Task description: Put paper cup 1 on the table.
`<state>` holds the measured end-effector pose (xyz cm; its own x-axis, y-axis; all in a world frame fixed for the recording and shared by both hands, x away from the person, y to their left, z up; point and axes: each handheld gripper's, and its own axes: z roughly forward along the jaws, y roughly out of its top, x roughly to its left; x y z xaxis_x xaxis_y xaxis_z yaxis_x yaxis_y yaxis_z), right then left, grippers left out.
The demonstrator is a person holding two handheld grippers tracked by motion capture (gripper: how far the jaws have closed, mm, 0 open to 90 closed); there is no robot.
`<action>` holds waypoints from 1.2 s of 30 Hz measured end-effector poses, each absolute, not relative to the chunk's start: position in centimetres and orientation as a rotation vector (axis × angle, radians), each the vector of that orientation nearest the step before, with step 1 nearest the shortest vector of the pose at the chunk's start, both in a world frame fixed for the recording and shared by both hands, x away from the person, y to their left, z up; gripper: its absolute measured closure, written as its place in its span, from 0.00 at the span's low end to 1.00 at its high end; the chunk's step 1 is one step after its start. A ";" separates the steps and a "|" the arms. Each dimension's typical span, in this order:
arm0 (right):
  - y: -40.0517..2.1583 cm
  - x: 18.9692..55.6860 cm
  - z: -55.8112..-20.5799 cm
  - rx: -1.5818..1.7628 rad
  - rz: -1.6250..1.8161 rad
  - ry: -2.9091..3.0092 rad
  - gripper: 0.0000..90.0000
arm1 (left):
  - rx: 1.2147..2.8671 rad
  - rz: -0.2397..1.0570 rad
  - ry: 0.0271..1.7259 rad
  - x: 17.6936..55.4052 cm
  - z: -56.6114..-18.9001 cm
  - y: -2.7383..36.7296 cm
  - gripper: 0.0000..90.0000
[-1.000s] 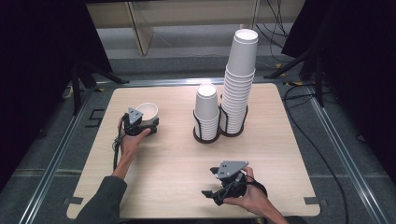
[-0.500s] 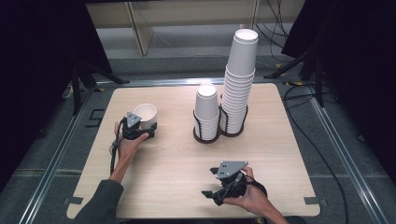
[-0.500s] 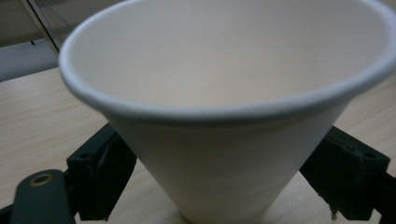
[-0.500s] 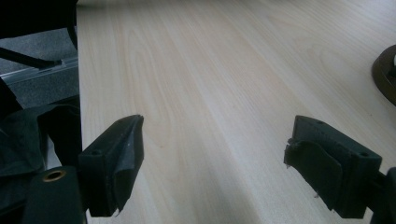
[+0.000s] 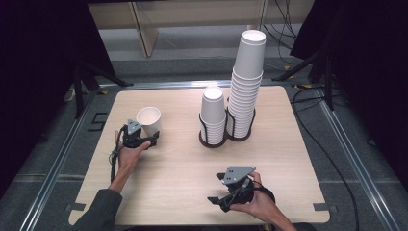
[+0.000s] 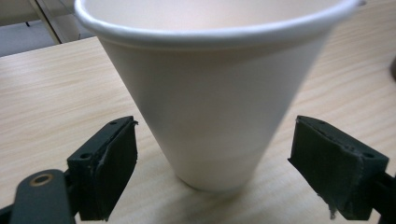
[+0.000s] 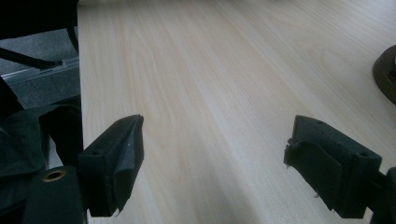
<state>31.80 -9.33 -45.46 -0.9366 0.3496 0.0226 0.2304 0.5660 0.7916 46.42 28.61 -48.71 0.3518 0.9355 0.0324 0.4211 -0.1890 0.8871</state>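
A single white paper cup point(image 5: 148, 120) stands upright on the wooden table point(image 5: 288, 159) at the left. My left gripper point(image 5: 153, 138) lies low at the cup's base. In the left gripper view the cup point(image 6: 210, 93) stands between the two black pads point(image 6: 112, 168), with a narrow gap on each side. The jaws have just been closing around it, and they are open. My right gripper point(image 5: 216, 199) rests near the front edge, pointing left. It is open point(image 7: 215, 158) over bare wood, with nothing between its fingers.
A black wire holder point(image 5: 226, 137) at the table's middle back carries a short stack of white cups point(image 5: 213, 115) and a tall stack point(image 5: 246, 86). Its dark base edge point(image 7: 385, 70) appears at the right of the right gripper view. Metal rails border the table.
My left gripper has sunk a little and settled lower at the cup's base. The cup and the right gripper have stayed in place.
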 end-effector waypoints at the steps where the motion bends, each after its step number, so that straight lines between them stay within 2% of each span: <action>1: -9.3 31.9 -45.5 0.484 1.314 2.655 0.21 | 1.772 0.770 1.200 46.2 -48.7 28.6 0.16; 14: -9.8 32.1 -45.3 0.552 1.334 2.628 0.21 | 1.737 0.728 1.201 43.5 -47.1 29.5 0.16; 23: -10.8 32.6 -44.8 0.674 1.353 2.543 0.21 | 1.703 0.715 1.124 39.2 -45.6 28.5 0.16; 36: -11.7 32.8 -44.6 0.726 1.359 2.488 0.21 | 1.670 0.628 1.047 35.0 -44.7 27.3 0.16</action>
